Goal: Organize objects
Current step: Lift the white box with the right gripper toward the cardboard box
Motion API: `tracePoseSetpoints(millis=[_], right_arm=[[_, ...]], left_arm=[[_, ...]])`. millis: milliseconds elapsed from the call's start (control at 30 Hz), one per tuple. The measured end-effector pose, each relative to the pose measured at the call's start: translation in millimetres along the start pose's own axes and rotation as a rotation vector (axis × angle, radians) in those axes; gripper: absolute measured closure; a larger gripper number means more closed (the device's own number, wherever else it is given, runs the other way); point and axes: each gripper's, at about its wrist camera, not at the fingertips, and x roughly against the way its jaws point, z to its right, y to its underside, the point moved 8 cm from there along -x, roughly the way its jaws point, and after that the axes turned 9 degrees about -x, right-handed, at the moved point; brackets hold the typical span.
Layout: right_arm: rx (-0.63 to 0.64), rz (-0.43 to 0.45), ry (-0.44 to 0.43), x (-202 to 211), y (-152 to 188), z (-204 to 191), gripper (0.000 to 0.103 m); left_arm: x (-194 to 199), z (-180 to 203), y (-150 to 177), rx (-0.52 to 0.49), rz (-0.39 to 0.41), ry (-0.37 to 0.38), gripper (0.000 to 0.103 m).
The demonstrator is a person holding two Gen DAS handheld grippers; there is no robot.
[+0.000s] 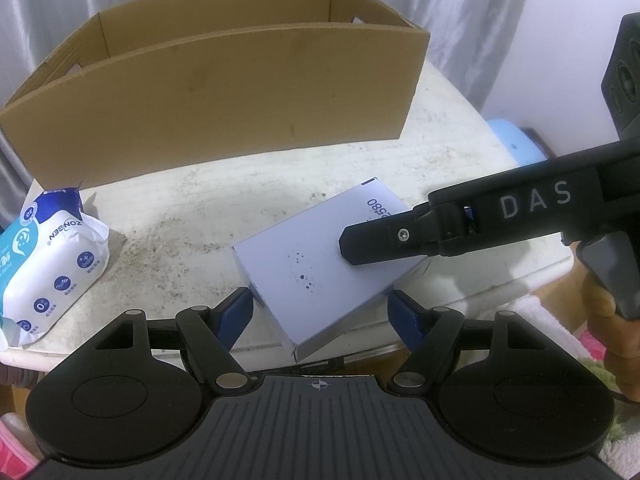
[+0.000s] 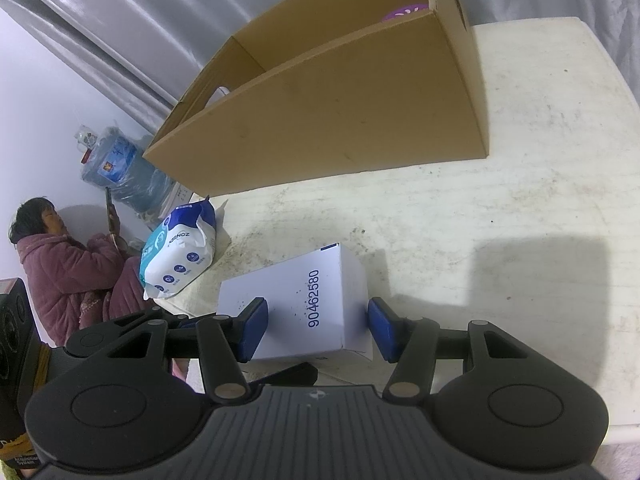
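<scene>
White box (image 2: 304, 304) at table's (image 2: 520, 160) near edge, before the cardboard box (image 2: 320, 120). My left gripper (image 1: 320, 312) and right gripper (image 2: 316, 328) each straddle it; whether pads touch, cannot tell. Rigid, probably light, smooth: take flat sides.

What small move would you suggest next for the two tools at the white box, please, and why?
Probably close both tools on the white rectangular cardboard box: the left tool and right tool each straddle it with visible gaps, and it still lies on the stained white table, outside the open brown cardboard carton.
</scene>
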Motion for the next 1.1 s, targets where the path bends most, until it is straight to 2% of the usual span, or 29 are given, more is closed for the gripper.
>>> tracePoseSetpoints(millis=[1100], right_arm=[[0.012,0.012,-0.007,6,-2,-11,0.044]], left_arm=[[8,0,-4,-0.001,0.016,-0.026,0.029]])
